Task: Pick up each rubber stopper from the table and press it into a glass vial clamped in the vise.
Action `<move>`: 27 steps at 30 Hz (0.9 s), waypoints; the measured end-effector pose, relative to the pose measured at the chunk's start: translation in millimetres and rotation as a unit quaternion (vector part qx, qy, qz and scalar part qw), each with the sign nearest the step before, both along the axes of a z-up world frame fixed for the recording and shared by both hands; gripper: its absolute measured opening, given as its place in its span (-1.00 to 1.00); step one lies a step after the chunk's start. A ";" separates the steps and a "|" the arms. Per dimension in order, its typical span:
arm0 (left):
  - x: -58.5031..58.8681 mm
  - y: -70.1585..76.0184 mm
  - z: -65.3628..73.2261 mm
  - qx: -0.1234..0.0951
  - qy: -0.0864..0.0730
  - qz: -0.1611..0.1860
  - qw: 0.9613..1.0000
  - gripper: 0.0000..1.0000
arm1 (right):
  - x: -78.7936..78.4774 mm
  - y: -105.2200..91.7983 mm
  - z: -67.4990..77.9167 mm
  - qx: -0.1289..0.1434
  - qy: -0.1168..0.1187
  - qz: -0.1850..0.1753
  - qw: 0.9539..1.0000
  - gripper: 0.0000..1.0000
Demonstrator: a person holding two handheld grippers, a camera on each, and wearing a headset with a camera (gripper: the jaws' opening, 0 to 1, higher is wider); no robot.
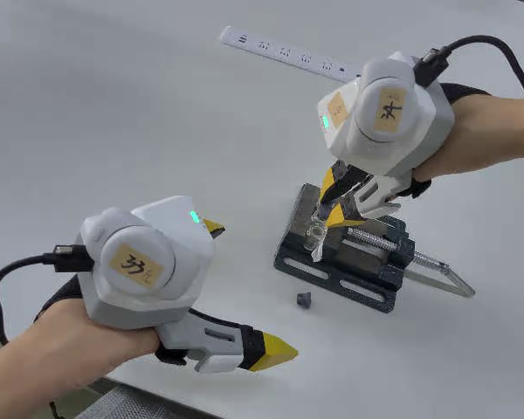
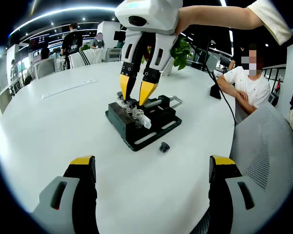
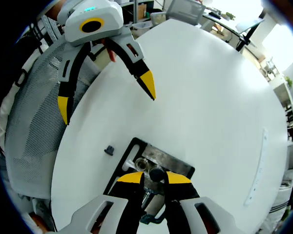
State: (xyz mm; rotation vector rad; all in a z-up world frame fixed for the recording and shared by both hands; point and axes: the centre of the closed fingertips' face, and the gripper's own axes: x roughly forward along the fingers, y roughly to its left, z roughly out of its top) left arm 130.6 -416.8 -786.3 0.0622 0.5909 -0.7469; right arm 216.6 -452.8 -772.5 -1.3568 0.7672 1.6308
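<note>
The right gripper [image 3: 150,178] was pinched on a dark rubber stopper [image 3: 157,174] over the vise [image 1: 354,262], and the glass vial [image 1: 316,234] was largely hidden by its jaws. The left gripper [image 2: 151,163] was held spread wide, empty. A second stopper [image 1: 304,299] lay on the table [image 1: 140,113] at the vise's 7 o'clock in the head view.

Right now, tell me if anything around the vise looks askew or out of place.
One clear vial leans out over the front edge of the vise, tilted rather than upright like those clamped beside it. A loose rubber stopper lies on the table beside the vise, as expected; nothing else stands out.
</note>
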 end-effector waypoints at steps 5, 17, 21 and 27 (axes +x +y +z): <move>0.6 0.0 1.4 0.000 -0.001 0.002 1.000 0.92 | 5.3 5.6 8.8 0.016 0.003 -0.008 1.000 -0.71; 3.3 3.3 3.4 0.001 -0.006 0.005 1.000 0.93 | 3.2 -3.2 15.1 0.000 0.047 -0.033 0.998 -0.91; 3.9 4.6 3.3 0.001 -0.006 0.007 1.000 0.93 | 0.8 -2.0 12.3 -0.003 0.055 -0.034 0.998 -0.97; 3.4 6.2 2.5 0.002 -0.004 0.008 1.000 0.93 | 1.9 1.1 9.7 -0.004 0.056 -0.034 0.998 -1.00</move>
